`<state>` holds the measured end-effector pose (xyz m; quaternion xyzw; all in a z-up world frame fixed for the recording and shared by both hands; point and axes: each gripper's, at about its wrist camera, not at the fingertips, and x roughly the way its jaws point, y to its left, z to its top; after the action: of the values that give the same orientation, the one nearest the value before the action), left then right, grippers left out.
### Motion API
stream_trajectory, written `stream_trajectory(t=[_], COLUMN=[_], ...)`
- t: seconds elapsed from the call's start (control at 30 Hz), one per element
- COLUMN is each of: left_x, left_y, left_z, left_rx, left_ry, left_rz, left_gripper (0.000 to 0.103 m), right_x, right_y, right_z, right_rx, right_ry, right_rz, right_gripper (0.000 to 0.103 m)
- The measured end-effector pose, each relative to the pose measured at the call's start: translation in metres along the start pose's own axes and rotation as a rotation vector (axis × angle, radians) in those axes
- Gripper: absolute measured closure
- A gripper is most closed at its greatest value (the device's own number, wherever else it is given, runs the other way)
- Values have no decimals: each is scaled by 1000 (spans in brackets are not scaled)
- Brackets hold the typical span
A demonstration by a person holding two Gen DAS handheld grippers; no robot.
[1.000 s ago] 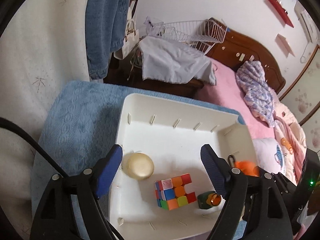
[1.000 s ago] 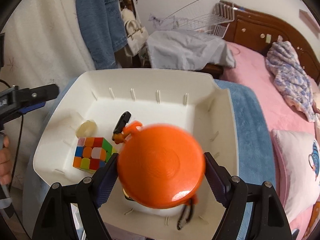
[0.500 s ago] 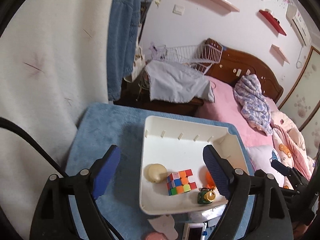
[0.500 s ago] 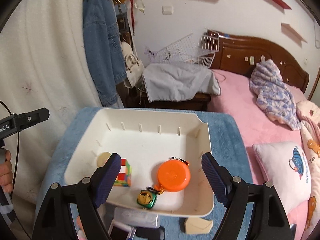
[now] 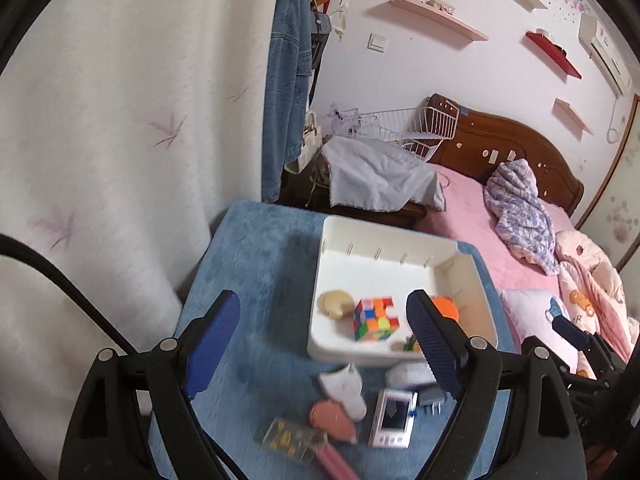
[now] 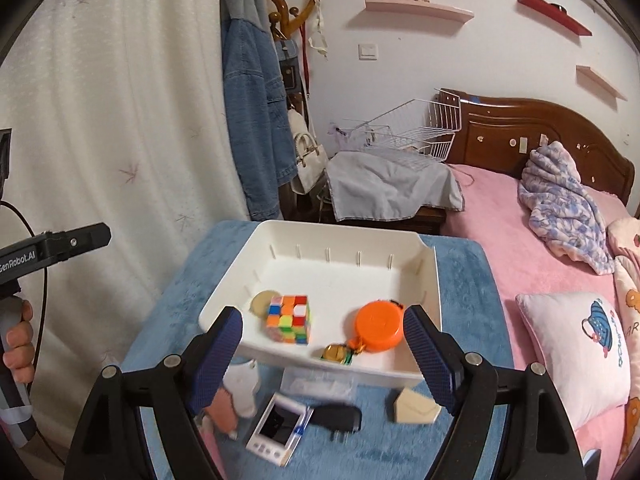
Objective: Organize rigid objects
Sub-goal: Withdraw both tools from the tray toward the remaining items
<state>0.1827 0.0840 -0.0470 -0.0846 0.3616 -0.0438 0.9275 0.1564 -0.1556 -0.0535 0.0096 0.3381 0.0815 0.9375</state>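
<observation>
Looking down from both wrist cameras, I see the white tray (image 6: 428, 276) resting on the blue-covered bench (image 6: 172, 312). Inside the tray, the colour cube (image 6: 289, 319) stands near the front wall, with a round beige piece (image 6: 261, 301) touching it at its 10 o'clock. The orange round case (image 6: 379, 326) lies at 3 o'clock from the cube, and a small green and gold trinket (image 6: 337, 354) is just beside the case at its 7 o'clock.

Outside the tray, at its 6 o'clock, several things lie on the bench: a white device with a screen (image 6: 278, 428), a black plug adapter (image 6: 337, 420), a beige block (image 6: 416, 406) and a pink and white piece (image 6: 232, 398).

The left gripper (image 5: 324, 344) has its jaws wide apart with nothing between them. The right gripper (image 6: 322, 350) also has its jaws wide apart and empty. Both hang above the front side of the tray. At 9 o'clock in the right view a hand (image 6: 18, 344) holds the left tool's handle.
</observation>
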Motion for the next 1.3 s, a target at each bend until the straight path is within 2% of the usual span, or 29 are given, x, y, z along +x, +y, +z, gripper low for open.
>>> stream_trajectory(t=[0.33, 0.6, 0.77, 0.93, 1.03, 1.2, 1.3], left_x=[-34, -27, -9, 19, 36, 66, 85], left_y=[3, 7, 11, 14, 13, 12, 16], left_z=[-44, -67, -74, -75, -77, -88, -95], left_rx=[18, 92, 157, 251, 311, 408, 429], left_ry=[64, 204, 302, 424, 511, 641, 704], left_rz=[38, -2, -43, -114, -172, -223, -246], left_gripper=[16, 16, 16, 16, 16, 16, 16], right_x=[-39, -53, -52, -44, -36, -16, -2], right_y=[19, 45, 72, 89, 105, 120, 130], right_z=[-55, -94, -111, -126, -136, -149, -157], right_rx=[-9, 15, -39, -24, -45, 2, 12], right_ry=[19, 48, 44, 60, 60, 87, 111], right_rz=[60, 100, 61, 59, 23, -2, -23], right_gripper=[20, 20, 20, 20, 20, 20, 20])
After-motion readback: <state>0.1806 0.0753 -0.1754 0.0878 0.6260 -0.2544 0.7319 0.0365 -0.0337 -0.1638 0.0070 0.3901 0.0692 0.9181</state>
